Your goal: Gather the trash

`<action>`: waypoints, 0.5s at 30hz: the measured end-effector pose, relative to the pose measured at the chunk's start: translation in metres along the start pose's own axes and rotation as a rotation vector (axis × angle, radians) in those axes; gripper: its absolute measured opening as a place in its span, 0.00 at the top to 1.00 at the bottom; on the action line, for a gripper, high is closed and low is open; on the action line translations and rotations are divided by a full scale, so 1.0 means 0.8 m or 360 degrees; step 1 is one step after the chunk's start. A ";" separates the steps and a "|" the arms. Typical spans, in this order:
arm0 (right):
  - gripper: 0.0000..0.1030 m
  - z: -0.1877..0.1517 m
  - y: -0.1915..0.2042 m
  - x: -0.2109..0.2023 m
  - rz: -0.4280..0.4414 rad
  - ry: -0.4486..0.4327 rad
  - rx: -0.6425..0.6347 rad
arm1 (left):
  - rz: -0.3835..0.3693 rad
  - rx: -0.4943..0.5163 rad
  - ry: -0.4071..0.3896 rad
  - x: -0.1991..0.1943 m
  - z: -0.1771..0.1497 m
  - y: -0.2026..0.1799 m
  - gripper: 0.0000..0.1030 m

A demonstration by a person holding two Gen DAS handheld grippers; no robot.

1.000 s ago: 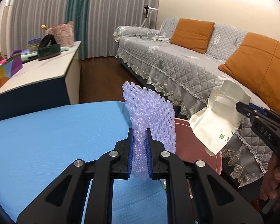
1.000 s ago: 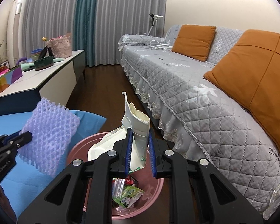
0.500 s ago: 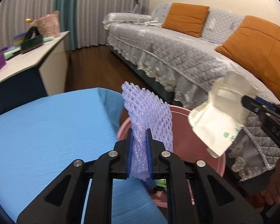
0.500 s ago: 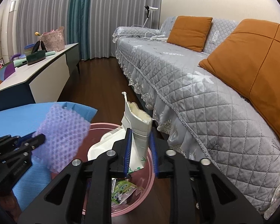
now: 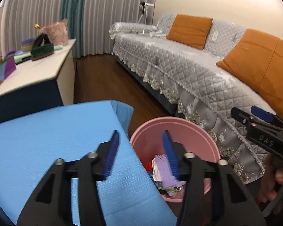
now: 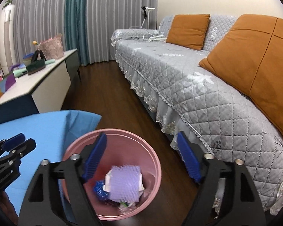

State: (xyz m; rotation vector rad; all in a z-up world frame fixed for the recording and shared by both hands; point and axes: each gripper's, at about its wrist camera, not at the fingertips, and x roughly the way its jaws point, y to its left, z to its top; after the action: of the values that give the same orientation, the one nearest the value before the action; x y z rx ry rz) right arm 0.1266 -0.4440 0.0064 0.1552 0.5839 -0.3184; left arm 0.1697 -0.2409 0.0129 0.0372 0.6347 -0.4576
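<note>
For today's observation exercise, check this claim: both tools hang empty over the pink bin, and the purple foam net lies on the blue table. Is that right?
One detail is wrong. The purple foam net lies inside the pink bin, not on the blue table, as the right wrist view shows. Both the left tool and right tool are empty, jaws opening.

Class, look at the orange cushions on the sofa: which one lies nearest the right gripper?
The large orange cushion at the sofa's near end; the smaller orange cushion stands farther back, towards the lamp.
</note>
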 end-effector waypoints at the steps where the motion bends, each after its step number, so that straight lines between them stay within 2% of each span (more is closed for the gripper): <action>1: 0.11 0.002 0.002 -0.004 0.0014 -0.0011 0.0003 | -0.0001 -0.0002 -0.0021 -0.009 0.003 0.001 0.43; 5: 0.05 0.011 0.020 -0.034 0.0091 -0.0066 0.0013 | 0.0004 -0.0023 -0.0117 -0.059 0.010 0.011 0.22; 9: 0.05 0.016 0.041 -0.063 0.0179 -0.0088 0.0001 | 0.0036 -0.0052 -0.0184 -0.109 0.011 0.026 0.11; 11: 0.05 0.018 0.056 -0.081 0.0222 -0.0105 -0.0032 | 0.0062 -0.0080 -0.0205 -0.135 0.010 0.037 0.08; 15: 0.05 0.014 0.082 -0.116 0.0242 -0.0179 -0.0077 | 0.0148 -0.0073 -0.0230 -0.178 -0.007 0.050 0.08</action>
State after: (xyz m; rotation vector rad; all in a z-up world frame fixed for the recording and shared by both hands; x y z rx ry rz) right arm 0.0816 -0.3614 0.0720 0.1336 0.4654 -0.1645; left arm 0.0826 -0.1470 0.0865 -0.0096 0.4988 -0.3522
